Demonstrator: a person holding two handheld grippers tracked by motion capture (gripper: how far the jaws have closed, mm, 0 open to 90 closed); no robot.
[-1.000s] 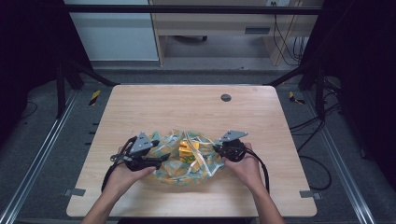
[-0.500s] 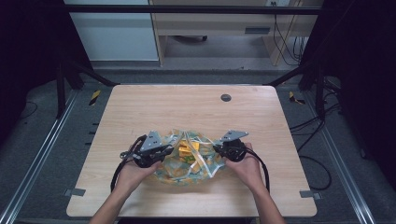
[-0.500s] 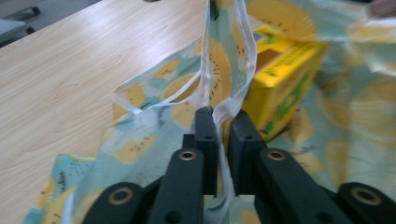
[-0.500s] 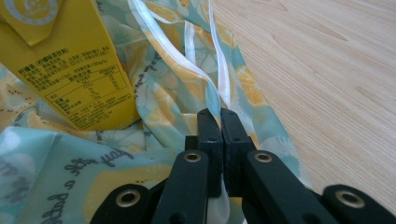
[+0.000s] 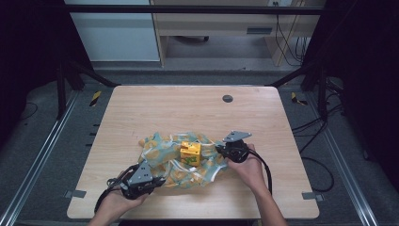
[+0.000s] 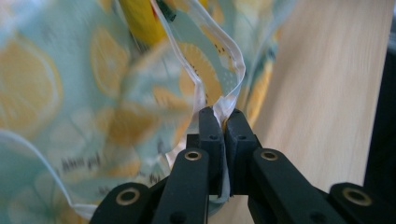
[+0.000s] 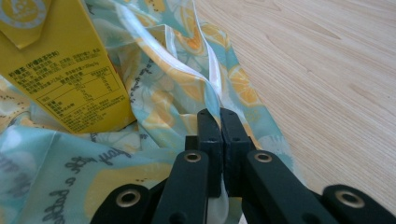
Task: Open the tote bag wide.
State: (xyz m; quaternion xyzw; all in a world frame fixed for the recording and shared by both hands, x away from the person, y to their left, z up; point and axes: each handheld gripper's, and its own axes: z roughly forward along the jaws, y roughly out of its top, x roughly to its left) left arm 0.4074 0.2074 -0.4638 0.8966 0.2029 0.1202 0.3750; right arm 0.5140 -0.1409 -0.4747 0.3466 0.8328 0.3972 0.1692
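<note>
Centrally, a lemon-print plastic bag (image 5: 181, 157) lies crumpled on the wooden table (image 5: 188, 108), in the lower middle of the high view. A yellow carton (image 5: 190, 153) stands on the bag's middle, upright, with printed text on its side in the right gripper view (image 7: 65, 79).

The left gripper (image 5: 157, 181) sits at the lower left of the high view, at the bag's near-left corner. In the left gripper view its jaws are pressed together on a clear edge strip of the bag (image 6: 219, 100); the strip rises from between the tips and curls toward the upper centre of the frame.

The right gripper (image 5: 219, 149) sits right of centre in the high view, at the bag's right edge, just beside the carton. In the right gripper view its jaws are clamped on the bag's clear hem (image 7: 212, 86), which runs from the tips to the upper left of the frame.

A hand holds each gripper from the bottom edge of the high view. A dark round grommet (image 5: 227, 99) is set in the table at upper right of centre, well apart from the bag
</note>
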